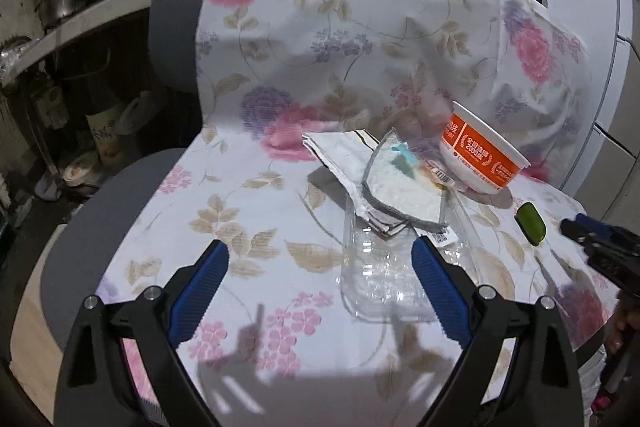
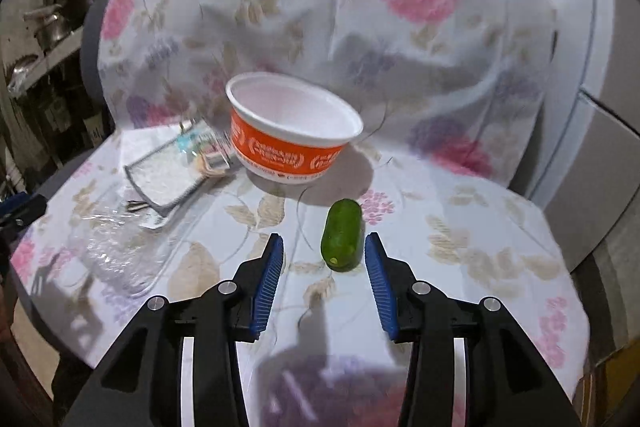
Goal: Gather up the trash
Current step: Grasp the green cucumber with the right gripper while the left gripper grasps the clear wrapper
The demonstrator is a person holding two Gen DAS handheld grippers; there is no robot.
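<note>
Left gripper [image 1: 320, 259] gaping wide, hovering beside clear plastic tray [image 1: 384, 275] mid-seat. Right gripper [image 2: 324, 251] spreading narrower around green cucumber piece [image 2: 341, 235], untouched, nearing chair seat's [image 2: 480, 247] front edge.

Both grippers [image 1: 320, 259] [image 2: 324, 251]: black frames, ribbed blue pads, silver screws

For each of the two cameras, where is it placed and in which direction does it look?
Left wrist: sits on the left tongs, looks forward over the clear plastic tray and wrappers; its own open blue fingers show, and the right tongs at the right edge.
Right wrist: sits on the right tongs, looks forward at the green piece; its open fingers show.
Shared: orange bowl, tray, green piece, floral cloth.
</note>
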